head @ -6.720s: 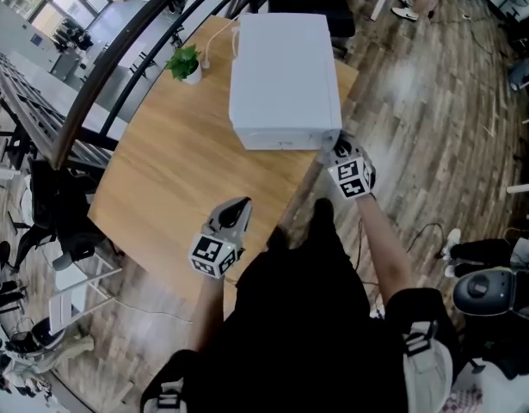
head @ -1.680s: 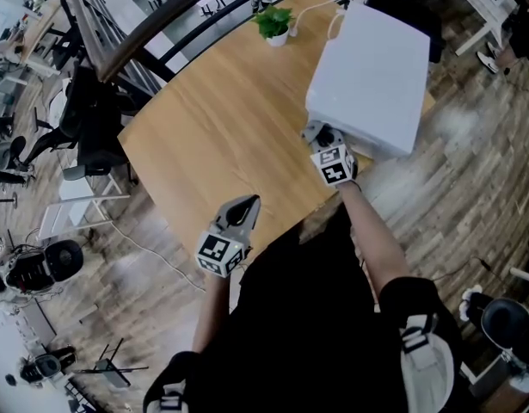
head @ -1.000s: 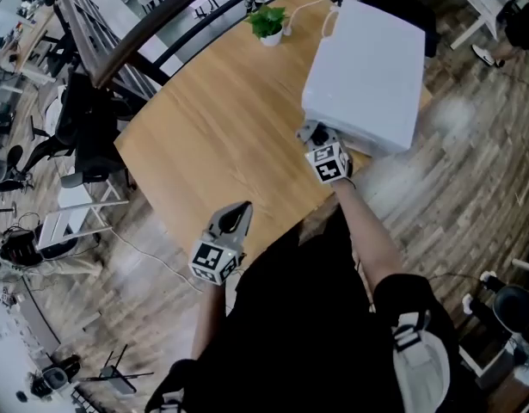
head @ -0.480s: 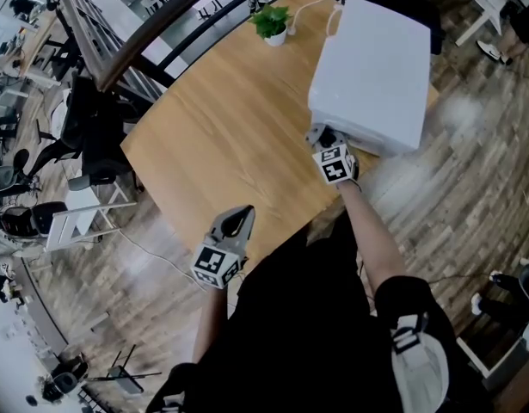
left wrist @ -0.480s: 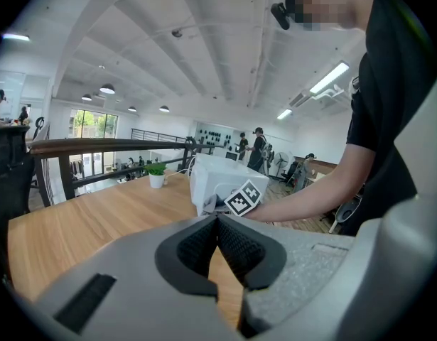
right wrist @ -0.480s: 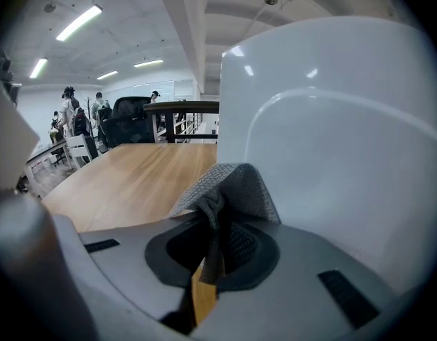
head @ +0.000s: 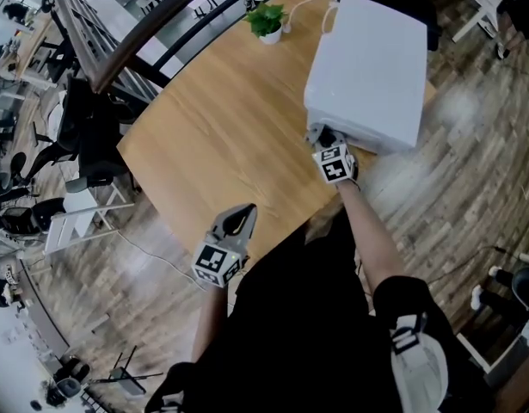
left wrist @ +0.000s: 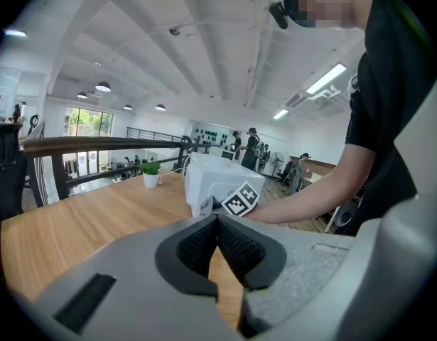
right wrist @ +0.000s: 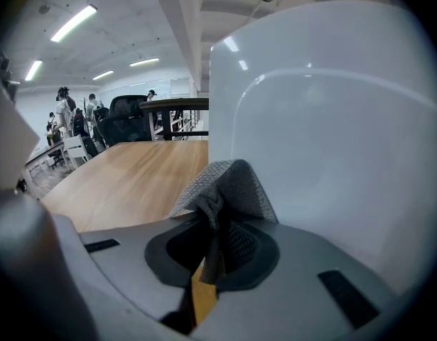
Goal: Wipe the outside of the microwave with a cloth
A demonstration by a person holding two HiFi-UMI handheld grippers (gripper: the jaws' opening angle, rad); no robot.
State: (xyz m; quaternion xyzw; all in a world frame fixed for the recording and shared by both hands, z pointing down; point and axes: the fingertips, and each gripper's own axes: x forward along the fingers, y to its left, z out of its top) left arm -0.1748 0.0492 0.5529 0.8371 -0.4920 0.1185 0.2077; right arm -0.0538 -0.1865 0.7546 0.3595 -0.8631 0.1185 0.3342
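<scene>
The right gripper [right wrist: 214, 212] pinches a grey cloth [right wrist: 229, 187] between its jaws, and the bunched fold sits right beside the white microwave [right wrist: 332, 141] at its near left corner. The microwave stands on the right part of the wooden table [head: 221, 127]. The left gripper [left wrist: 218, 222] hangs over the table's near edge, well apart, with its jaws pressed together on nothing. At the far edge, a small white pot [head: 270, 35] holds a green plant [head: 266, 17].
</scene>
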